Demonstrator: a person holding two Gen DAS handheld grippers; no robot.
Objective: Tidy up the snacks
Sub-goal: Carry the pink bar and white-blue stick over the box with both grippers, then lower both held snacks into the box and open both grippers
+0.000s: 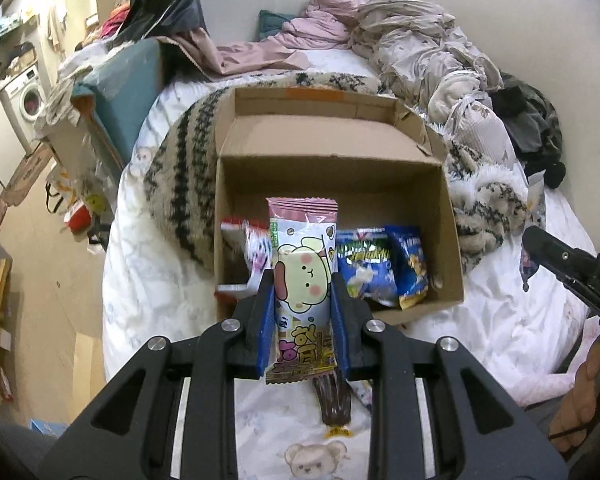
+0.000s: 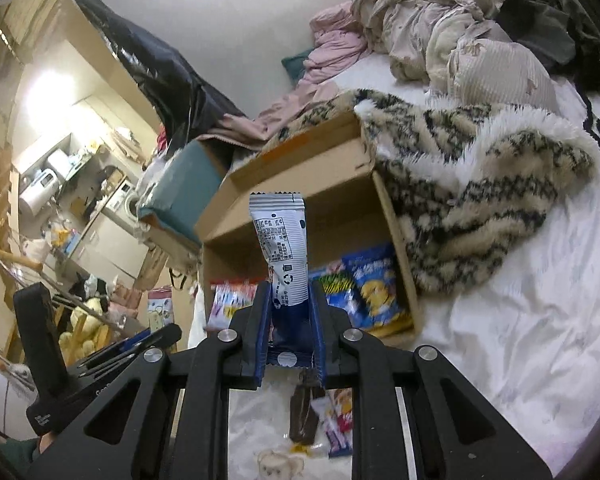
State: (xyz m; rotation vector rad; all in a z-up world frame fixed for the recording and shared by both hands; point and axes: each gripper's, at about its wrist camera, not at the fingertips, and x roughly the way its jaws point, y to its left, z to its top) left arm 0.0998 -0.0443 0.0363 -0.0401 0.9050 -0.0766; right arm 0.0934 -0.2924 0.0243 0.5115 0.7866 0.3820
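Note:
My left gripper (image 1: pixel 302 284) is shut on a pink snack pack with a yellow cartoon dog (image 1: pixel 303 268), held upright just before the near wall of an open cardboard box (image 1: pixel 332 172) on the bed. The box holds blue snack bags (image 1: pixel 384 266) and a red-white pack (image 1: pixel 246 248). My right gripper (image 2: pixel 289 294) is shut on a white-and-blue snack pack (image 2: pixel 284 252), held upright in front of the same box (image 2: pixel 296 196), which holds blue bags (image 2: pixel 370 284) and a red-white pack (image 2: pixel 230 300). A brown wrapped snack (image 1: pixel 334 400) lies on the bedsheet below both grippers (image 2: pixel 302 416).
A fuzzy patterned blanket (image 1: pixel 184 184) lies around the box and also shows in the right wrist view (image 2: pixel 480 200). Piled clothes (image 1: pixel 412 40) fill the far side of the bed. A teal cushion (image 1: pixel 120 92) sits at the bed's left edge. More small packs (image 2: pixel 336 428) lie on the sheet.

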